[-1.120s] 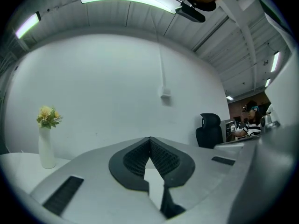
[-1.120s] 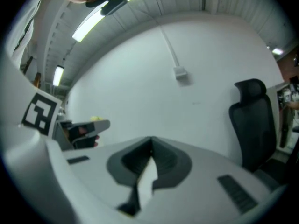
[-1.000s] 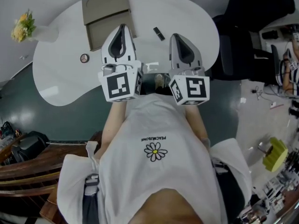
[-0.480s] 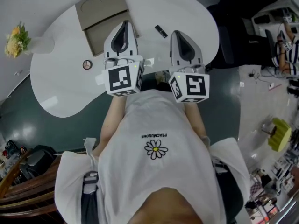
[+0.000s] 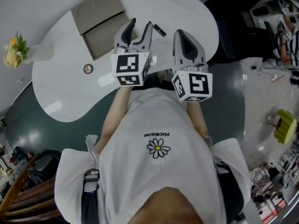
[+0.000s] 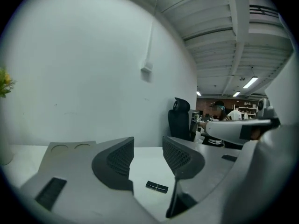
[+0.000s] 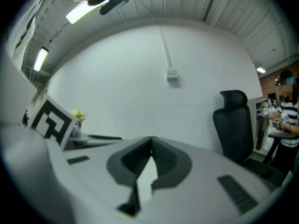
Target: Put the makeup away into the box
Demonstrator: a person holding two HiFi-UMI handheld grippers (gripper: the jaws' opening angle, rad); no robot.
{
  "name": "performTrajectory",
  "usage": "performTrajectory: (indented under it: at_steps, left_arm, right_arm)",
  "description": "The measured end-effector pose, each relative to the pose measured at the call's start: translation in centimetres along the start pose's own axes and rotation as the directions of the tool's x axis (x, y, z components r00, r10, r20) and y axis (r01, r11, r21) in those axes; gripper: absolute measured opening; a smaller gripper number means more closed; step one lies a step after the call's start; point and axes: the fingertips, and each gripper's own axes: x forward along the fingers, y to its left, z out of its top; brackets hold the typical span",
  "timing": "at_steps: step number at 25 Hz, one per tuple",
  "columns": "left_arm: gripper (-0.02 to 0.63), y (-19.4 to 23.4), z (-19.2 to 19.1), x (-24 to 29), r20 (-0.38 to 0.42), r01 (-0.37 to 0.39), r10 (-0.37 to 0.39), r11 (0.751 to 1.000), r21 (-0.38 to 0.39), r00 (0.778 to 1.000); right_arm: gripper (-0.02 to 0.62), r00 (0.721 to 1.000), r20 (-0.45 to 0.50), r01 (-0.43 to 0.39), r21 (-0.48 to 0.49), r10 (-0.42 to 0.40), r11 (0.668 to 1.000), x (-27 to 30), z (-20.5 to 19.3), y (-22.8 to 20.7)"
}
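An open beige box (image 5: 96,20) lies at the far side of the white table (image 5: 60,87); in the left gripper view the box (image 6: 70,149) shows behind the left jaw. A small black makeup tube (image 5: 160,30) rests on the table right of the box, and the tube (image 6: 156,186) appears low between the left jaws, farther off. A round compact (image 5: 88,68) sits on the table's left part. My left gripper (image 5: 140,28) (image 6: 148,155) hangs over the table, jaws opening, nothing between them. My right gripper (image 5: 183,35) (image 7: 150,147) is shut and empty beside it.
A vase of yellow flowers (image 5: 16,48) stands at the table's left end. A black office chair (image 6: 180,118) is beyond the table on the right, with people at desks behind it. The person's white shirt (image 5: 159,162) fills the lower head view.
The left gripper's jaws have parted from shut to open, and the gripper has dipped and moved forward over the table toward the black tube. The right gripper has hardly moved.
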Motion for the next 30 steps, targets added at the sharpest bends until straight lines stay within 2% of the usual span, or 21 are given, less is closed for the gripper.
performTrajectory:
  at_steps: [3, 5, 8, 11, 13, 15, 19, 22, 25, 30]
  left_arm:
    - [0.262, -2.6, -3.1, 2.5, -0.104, 0.095, -0.093, 0.995, 0.017, 0.990]
    - [0.306, -3.8, -6.4, 4.5, -0.220, 0.153, -0.149, 0.988, -0.002, 0.964]
    - [0.330, -4.7, -11.2, 6.9, -0.388, 0.213, -0.181, 0.976, 0.042, 0.904]
    - [0.330, -5.2, -15.5, 8.5, -0.533, 0.249, -0.176, 0.966, 0.067, 0.828]
    - [0.331, -5.1, -17.6, 9.3, -0.602, 0.241, -0.144, 0.967, 0.083, 0.785]
    - [0.331, -4.8, -19.0, 9.9, -0.642, 0.231, -0.107, 0.967, 0.112, 0.759]
    - [0.336, -4.8, -20.6, 10.4, -0.683, 0.235, -0.070, 0.960, 0.152, 0.727]
    - [0.336, -4.6, -20.8, 10.8, -0.683, 0.232, -0.032, 0.952, 0.202, 0.729]
    - [0.336, -4.2, -20.7, 11.1, -0.681, 0.210, -0.016, 0.956, 0.204, 0.732]
    - [0.336, -3.8, -21.2, 11.3, -0.704, 0.234, -0.002, 0.944, 0.234, 0.710]
  right_arm:
    - [0.029, 1.000, -0.007, 0.011, 0.014, -0.011, 1.000, -0.1, -0.3, -1.0]
    - [0.029, 1.000, -0.016, 0.017, 0.021, -0.017, 1.000, -0.2, -0.7, -1.7]
    - [0.029, 0.999, -0.032, 0.028, 0.029, -0.027, 0.999, -0.3, -1.2, -2.8]
    - [0.029, 0.998, -0.048, 0.037, 0.041, -0.035, 0.998, -0.5, -1.6, -4.0]
    - [0.029, 0.997, -0.057, 0.044, 0.048, -0.042, 0.998, -0.6, -1.9, -4.8]
    - [0.029, 0.997, -0.065, 0.051, 0.054, -0.048, 0.997, -0.7, -2.3, -5.6]
    - [0.029, 0.995, -0.081, 0.061, 0.069, -0.055, 0.996, -1.1, -3.0, -6.8]
    - [0.029, 0.995, -0.087, 0.062, 0.077, -0.055, 0.995, -1.3, -3.4, -7.4]
    - [0.029, 0.995, -0.091, 0.058, 0.084, -0.050, 0.995, -1.6, -3.5, -7.7]
    - [0.029, 0.994, -0.099, 0.056, 0.086, -0.047, 0.995, -1.8, -3.8, -8.1]
